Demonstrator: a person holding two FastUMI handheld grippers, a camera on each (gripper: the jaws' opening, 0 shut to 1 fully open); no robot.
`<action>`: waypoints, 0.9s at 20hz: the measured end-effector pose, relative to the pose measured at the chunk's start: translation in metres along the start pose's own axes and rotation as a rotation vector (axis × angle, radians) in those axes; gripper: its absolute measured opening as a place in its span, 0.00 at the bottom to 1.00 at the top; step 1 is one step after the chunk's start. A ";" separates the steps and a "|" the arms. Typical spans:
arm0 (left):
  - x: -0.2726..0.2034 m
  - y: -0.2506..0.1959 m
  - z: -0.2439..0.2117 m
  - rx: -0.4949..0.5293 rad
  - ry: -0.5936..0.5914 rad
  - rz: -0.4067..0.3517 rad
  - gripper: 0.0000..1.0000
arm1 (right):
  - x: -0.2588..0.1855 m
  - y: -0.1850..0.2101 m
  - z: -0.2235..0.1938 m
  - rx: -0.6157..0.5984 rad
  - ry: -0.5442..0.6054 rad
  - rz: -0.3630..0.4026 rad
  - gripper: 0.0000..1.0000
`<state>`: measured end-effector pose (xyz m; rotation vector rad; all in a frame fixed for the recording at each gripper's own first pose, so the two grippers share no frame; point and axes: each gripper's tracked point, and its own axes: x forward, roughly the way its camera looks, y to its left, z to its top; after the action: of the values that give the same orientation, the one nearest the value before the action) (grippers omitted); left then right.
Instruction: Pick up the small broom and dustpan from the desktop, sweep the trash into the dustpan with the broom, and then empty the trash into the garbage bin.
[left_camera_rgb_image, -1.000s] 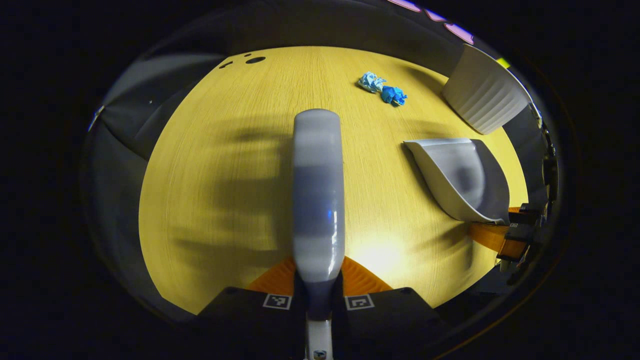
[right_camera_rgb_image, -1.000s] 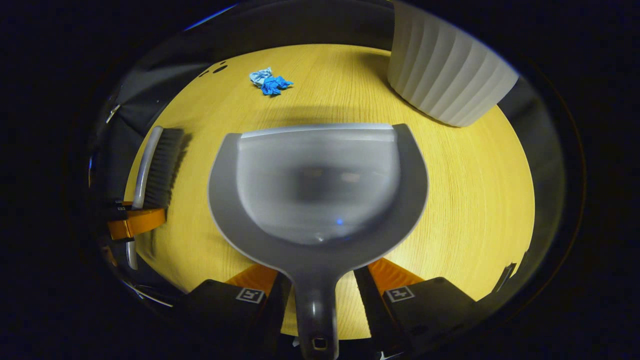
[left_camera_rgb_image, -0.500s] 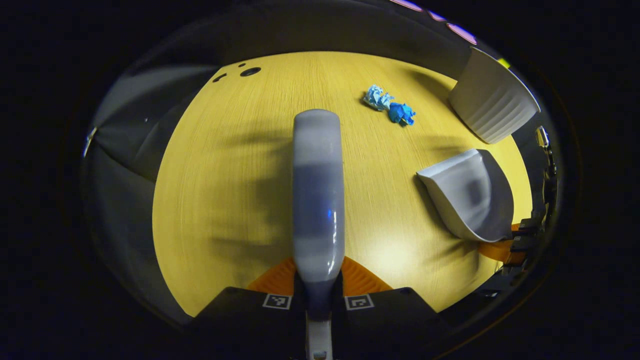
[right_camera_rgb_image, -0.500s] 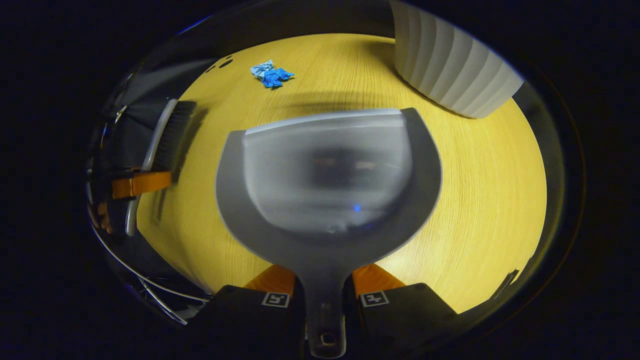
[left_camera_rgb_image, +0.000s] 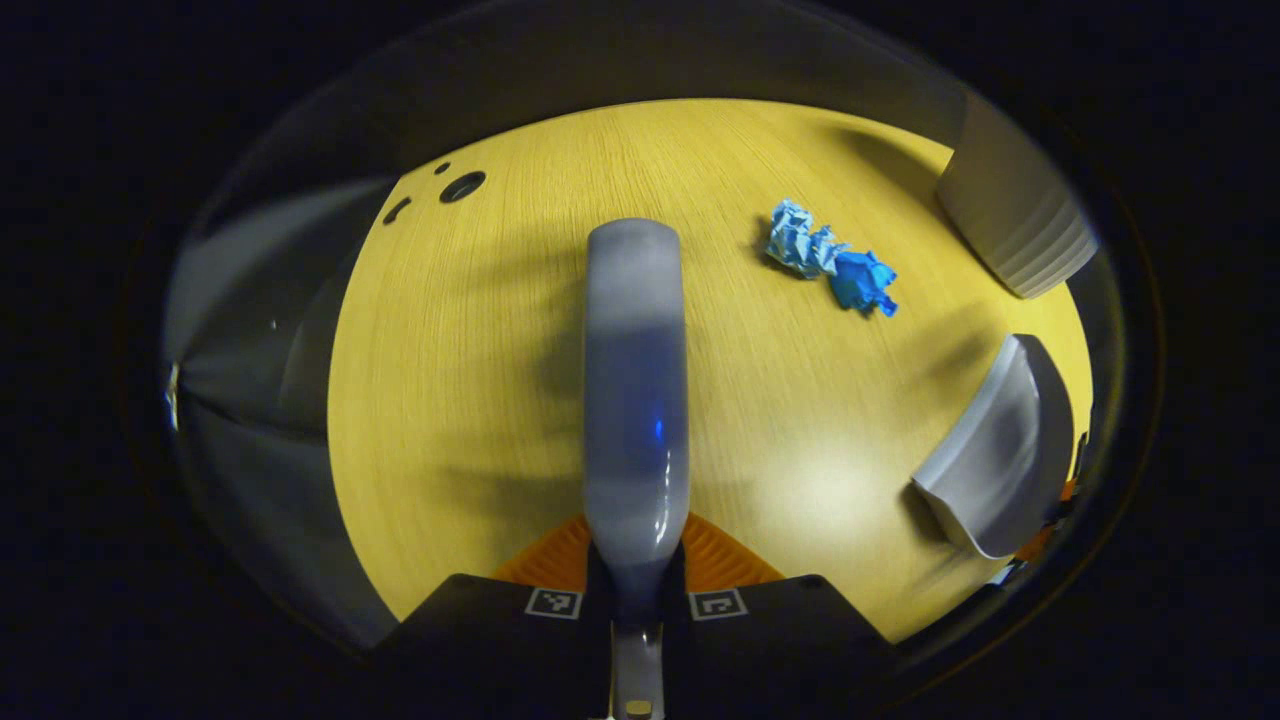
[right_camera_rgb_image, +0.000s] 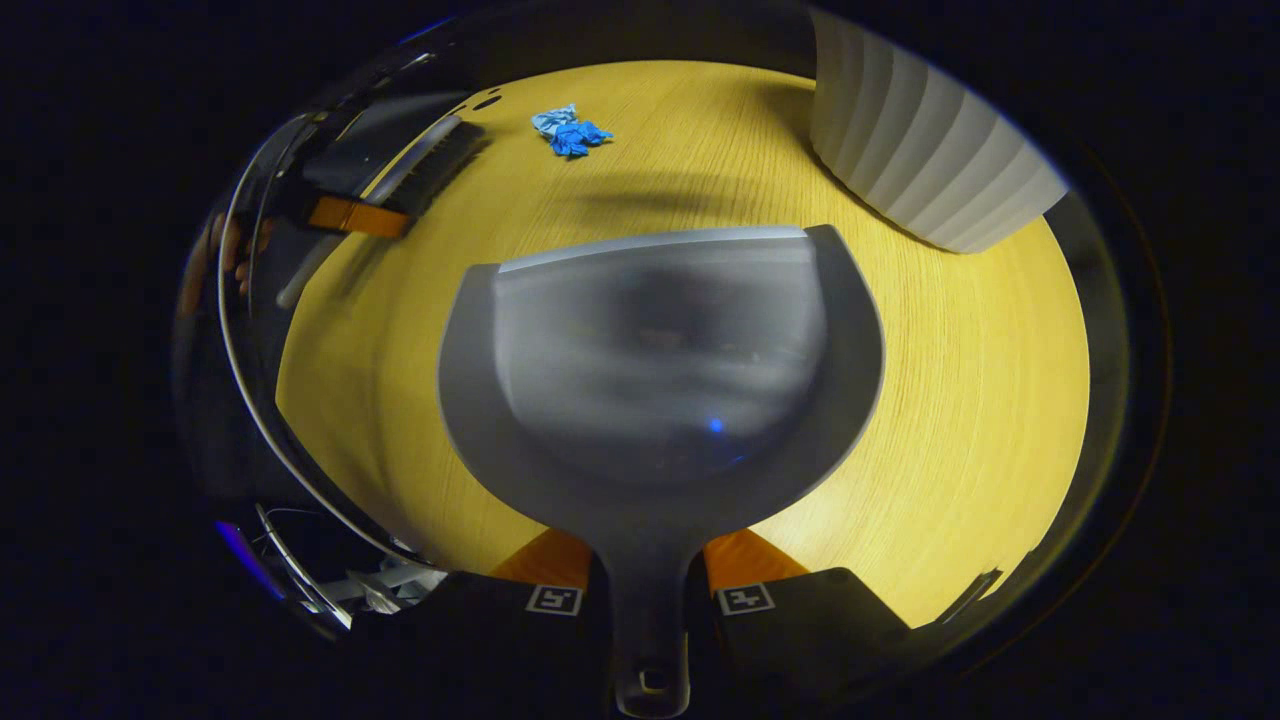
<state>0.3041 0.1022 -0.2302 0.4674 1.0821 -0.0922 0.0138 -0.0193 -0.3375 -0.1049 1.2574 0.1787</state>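
My left gripper (left_camera_rgb_image: 636, 568) is shut on the handle of the small grey broom (left_camera_rgb_image: 635, 380), whose back runs straight ahead above the yellow desktop (left_camera_rgb_image: 480, 400). Two crumpled blue paper scraps (left_camera_rgb_image: 828, 265) lie ahead and to its right. My right gripper (right_camera_rgb_image: 645, 570) is shut on the handle of the grey dustpan (right_camera_rgb_image: 660, 370), held above the desk with its lip pointing forward. In the right gripper view the scraps (right_camera_rgb_image: 572, 132) lie far ahead to the left, and the broom's dark bristles (right_camera_rgb_image: 430, 170) show at the upper left. The dustpan (left_camera_rgb_image: 1000, 450) stands at the right edge of the left gripper view.
A white ribbed garbage bin (right_camera_rgb_image: 925, 160) stands at the far right of the desk, also seen as the bin (left_camera_rgb_image: 1015, 225) in the left gripper view. Small dark holes (left_camera_rgb_image: 460, 186) mark the desk's far left corner. A hand (right_camera_rgb_image: 225, 260) holds the other gripper at the left.
The left gripper has carried the broom forward, so the scraps look nearer and the dustpan has slid to the right edge. The right gripper with the dustpan has shifted only slightly.
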 end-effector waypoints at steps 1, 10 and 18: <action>0.002 -0.002 0.006 0.021 0.013 0.000 0.24 | 0.000 -0.003 -0.001 -0.009 0.005 0.001 0.34; 0.025 -0.011 0.082 0.399 0.009 0.081 0.24 | -0.001 -0.016 -0.003 -0.047 0.013 0.010 0.34; 0.015 -0.058 0.103 0.691 0.035 -0.016 0.27 | -0.008 -0.015 0.004 -0.060 0.014 0.016 0.34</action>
<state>0.3791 0.0099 -0.2221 1.0819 1.0727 -0.4826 0.0175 -0.0341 -0.3289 -0.1480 1.2677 0.2297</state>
